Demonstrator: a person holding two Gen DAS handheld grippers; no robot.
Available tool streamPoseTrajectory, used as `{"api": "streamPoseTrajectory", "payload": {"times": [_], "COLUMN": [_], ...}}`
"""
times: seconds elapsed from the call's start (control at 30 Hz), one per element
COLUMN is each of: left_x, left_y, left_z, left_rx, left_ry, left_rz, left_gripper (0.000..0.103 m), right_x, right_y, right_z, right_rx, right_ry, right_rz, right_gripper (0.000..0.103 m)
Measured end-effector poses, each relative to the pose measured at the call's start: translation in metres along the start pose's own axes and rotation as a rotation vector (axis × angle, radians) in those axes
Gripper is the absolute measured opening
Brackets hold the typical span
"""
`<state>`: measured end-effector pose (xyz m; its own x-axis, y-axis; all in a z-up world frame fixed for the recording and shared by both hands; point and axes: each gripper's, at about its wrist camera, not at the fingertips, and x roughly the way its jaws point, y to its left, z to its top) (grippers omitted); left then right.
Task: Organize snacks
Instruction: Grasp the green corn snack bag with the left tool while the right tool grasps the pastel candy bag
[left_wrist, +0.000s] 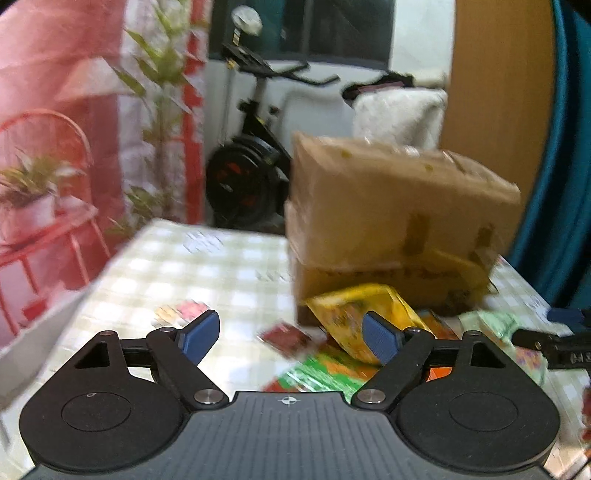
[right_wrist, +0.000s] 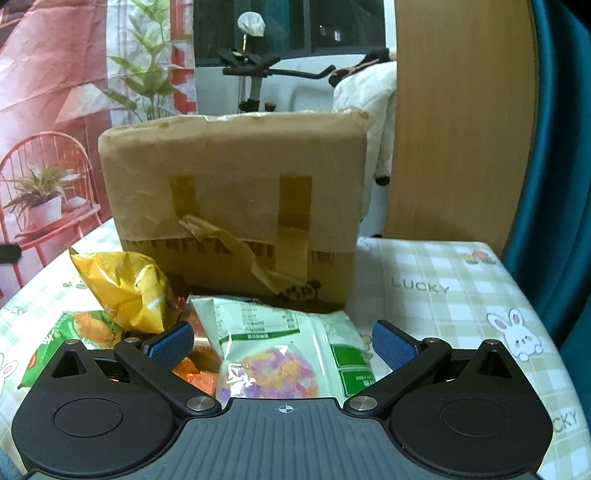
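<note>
A taped cardboard box (right_wrist: 236, 206) stands on the checked tablecloth (right_wrist: 443, 295); it also shows in the left wrist view (left_wrist: 391, 221). Snack packets lie in front of it: a yellow bag (right_wrist: 125, 291) (left_wrist: 354, 317), a pale green bag with coloured pieces (right_wrist: 280, 350), a green-and-orange packet (right_wrist: 74, 336) (left_wrist: 325, 373) and a small red packet (left_wrist: 288, 338). My right gripper (right_wrist: 282, 345) is open, its jaws either side of the pale green bag. My left gripper (left_wrist: 291, 338) is open and empty above the red packet. The left view is blurred.
A small pink-and-yellow packet (left_wrist: 181, 312) lies left on the table. The other gripper's tip (left_wrist: 554, 347) shows at the right edge. Behind the table stand an exercise bike (left_wrist: 251, 155), a wooden panel (right_wrist: 461, 122) and a red printed backdrop (right_wrist: 48, 110).
</note>
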<state>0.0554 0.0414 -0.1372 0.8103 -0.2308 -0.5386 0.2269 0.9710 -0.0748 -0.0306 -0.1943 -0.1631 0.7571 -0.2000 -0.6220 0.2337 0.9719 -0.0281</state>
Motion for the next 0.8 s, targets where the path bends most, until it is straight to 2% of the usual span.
{"api": "streamPoseTrajectory", "payload": {"times": [0.27, 0.57, 0.7, 0.8], "left_x": [0.026, 0.056, 0.068, 0.075], "left_y": [0.004, 0.023, 0.025, 0.022], "left_z": [-0.023, -0.026, -0.029, -0.033], "left_rx": [0.093, 0.166, 0.147, 0.171], "left_ry": [0.057, 0.114, 0.148, 0.183], "left_rz": [-0.113, -0.259, -0.329, -0.369], "left_gripper": [0.086, 0.087, 0.093, 0.094], "right_x": [0.005, 0.011, 0.014, 0.015], "right_y": [-0.005, -0.009, -0.005, -0.003], "right_z": [-0.006, -0.006, -0.005, -0.003], "right_rx": [0.014, 0.054, 0.048, 0.039], "right_ry": [0.027, 0.051, 0.060, 0.064], "right_rz": [0.008, 0.017, 0.013, 0.013], "right_gripper": [0.102, 0.102, 0.102, 0.102]}}
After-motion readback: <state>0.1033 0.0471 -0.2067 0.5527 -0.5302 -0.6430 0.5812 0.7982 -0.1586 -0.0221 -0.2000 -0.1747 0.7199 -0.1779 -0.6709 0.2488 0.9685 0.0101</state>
